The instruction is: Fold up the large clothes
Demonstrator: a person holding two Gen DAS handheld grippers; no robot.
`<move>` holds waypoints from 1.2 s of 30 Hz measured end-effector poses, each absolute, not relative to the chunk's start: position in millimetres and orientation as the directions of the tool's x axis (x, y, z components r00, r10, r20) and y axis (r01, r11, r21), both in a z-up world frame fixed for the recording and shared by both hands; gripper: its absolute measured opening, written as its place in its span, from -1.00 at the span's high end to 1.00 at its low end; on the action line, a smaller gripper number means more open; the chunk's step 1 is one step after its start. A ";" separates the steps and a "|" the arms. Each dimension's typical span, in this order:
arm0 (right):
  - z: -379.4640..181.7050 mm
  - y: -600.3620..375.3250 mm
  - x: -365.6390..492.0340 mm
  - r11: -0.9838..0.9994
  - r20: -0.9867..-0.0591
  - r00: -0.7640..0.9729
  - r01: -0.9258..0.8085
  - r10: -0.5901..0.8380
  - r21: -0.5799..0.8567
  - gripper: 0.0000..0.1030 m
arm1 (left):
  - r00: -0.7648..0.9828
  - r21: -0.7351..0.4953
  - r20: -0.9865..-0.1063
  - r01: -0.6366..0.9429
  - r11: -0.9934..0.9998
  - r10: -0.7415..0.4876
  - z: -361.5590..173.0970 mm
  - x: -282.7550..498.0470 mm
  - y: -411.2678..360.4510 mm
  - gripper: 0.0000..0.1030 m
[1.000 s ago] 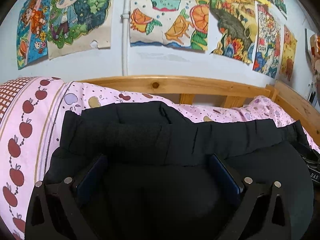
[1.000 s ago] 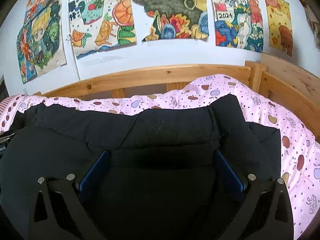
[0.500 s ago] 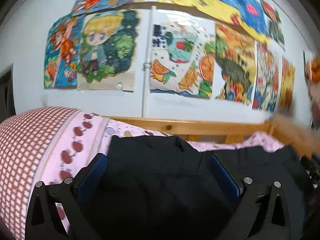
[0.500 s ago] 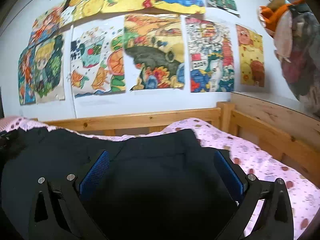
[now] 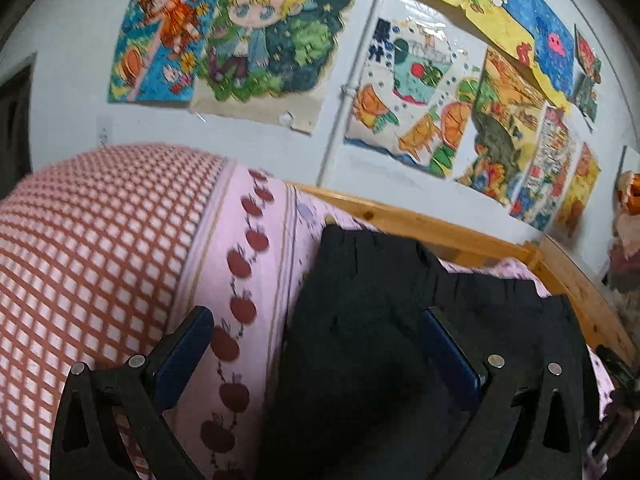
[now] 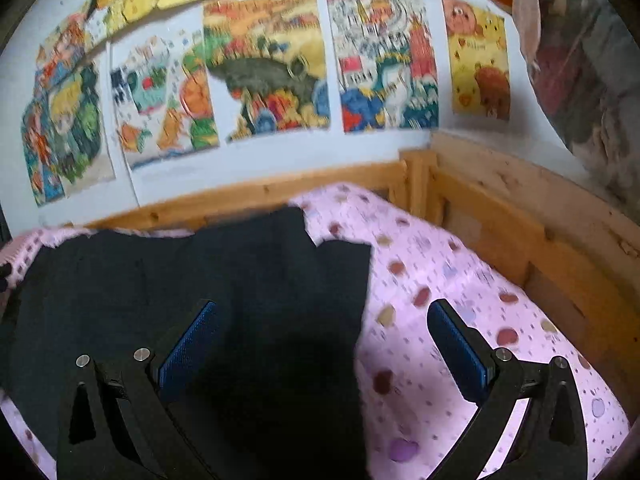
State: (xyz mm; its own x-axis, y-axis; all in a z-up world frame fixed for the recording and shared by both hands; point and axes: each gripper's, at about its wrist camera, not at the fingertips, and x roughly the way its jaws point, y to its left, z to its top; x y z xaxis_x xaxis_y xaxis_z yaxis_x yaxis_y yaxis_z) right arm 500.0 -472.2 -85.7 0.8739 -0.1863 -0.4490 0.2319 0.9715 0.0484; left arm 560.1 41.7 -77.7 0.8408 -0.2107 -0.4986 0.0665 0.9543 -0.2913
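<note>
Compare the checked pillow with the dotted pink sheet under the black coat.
Pattern: the pillow carries a red-brown grid and a row of apples, while the sheet has scattered small dots and fruit shapes. Shape: the pillow bulges up in a rounded mound; the sheet lies flat. Place: the pillow sits to the left of the black coat, the sheet runs out on its right. Both are pink.

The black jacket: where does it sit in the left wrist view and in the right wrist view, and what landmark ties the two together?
Left wrist: the black jacket fills the lower centre and right, on the pink bedding beside the checked pillow.
Right wrist: the black jacket fills the lower left and centre; bare pink sheet lies to its right.
Shared landmark: the orange-slices drawing on the wall.
</note>
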 end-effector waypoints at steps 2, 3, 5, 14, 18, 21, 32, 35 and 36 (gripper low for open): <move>-93.1 -475.3 502.6 0.975 -0.480 0.861 0.217 -0.167 0.049 -0.97 | 0.824 -0.298 -0.506 0.111 0.948 -0.255 -84.4 562.1 40.7 -1.00; -97.6 -476.8 505.3 0.977 -0.501 0.852 0.205 -0.152 0.051 -0.97 | 0.819 -0.291 -0.509 0.128 0.948 -0.267 -86.7 562.7 39.0 -1.00; -106.4 -478.6 509.4 0.980 -0.530 0.838 0.188 -0.127 0.062 -0.97 | 0.806 -0.264 -0.514 0.176 0.948 -0.293 -91.1 563.3 32.4 -1.00; -135.2 -481.5 523.3 0.983 -0.592 0.804 0.148 -0.057 0.107 -0.97 | 0.717 -0.143 -0.611 0.316 0.938 -0.335 -112.2 574.2 -2.4 -1.00; -143.6 -486.1 525.7 0.979 -0.603 0.798 0.127 -0.007 0.157 -0.97 | 0.666 -0.217 -0.637 0.329 0.919 -0.389 -120.2 582.9 6.0 -1.00; -150.0 -489.5 525.3 0.976 -0.601 0.799 0.116 0.020 0.187 -0.97 | 0.597 -0.302 -0.656 0.354 0.885 -0.462 -132.4 589.3 8.7 -1.00; -163.3 -494.3 525.9 0.964 -0.583 0.806 0.068 0.099 0.258 -0.98 | 0.519 -0.399 -0.646 0.395 0.828 -0.559 -149.4 594.3 10.6 -1.00; -167.3 -492.5 526.6 0.959 -0.579 0.800 0.016 0.157 0.281 -0.98 | 0.511 -0.410 -0.642 0.402 0.819 -0.572 -151.0 594.8 11.6 -1.00; -167.8 -490.7 527.0 0.958 -0.579 0.796 -0.003 0.176 0.286 -0.98 | 0.510 -0.413 -0.639 0.404 0.816 -0.576 -151.4 594.7 12.1 -1.00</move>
State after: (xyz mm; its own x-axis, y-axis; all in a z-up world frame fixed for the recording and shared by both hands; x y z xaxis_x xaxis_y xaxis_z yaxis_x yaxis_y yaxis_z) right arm 527.0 -490.7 -167.8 0.7963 0.1757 -0.5789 -0.0034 0.9582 0.2862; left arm 594.7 12.1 -151.4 0.5097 -0.5760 -0.6392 0.4042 0.8161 -0.4131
